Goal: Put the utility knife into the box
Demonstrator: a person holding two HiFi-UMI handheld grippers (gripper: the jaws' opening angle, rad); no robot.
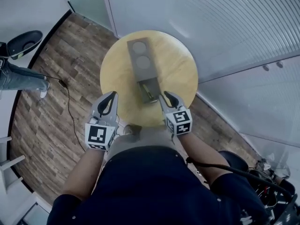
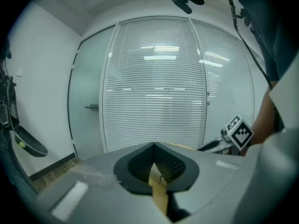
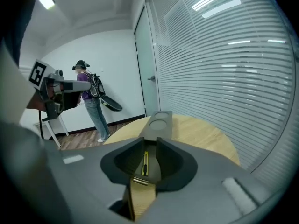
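Partly hidden utility knife [image 3: 145, 163] in box [image 3: 160, 123] (left tool [image 2: 154, 145] clenched, right tool [image 3: 150, 142] released)

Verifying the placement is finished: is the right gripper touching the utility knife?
Apart. Head view: the right gripper sits beside the box, clear of the utility knife lying inside.

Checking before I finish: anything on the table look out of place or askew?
Nothing stands out. The utility knife lies in the open compartment of the grey box, which sits flat on the round wooden table.
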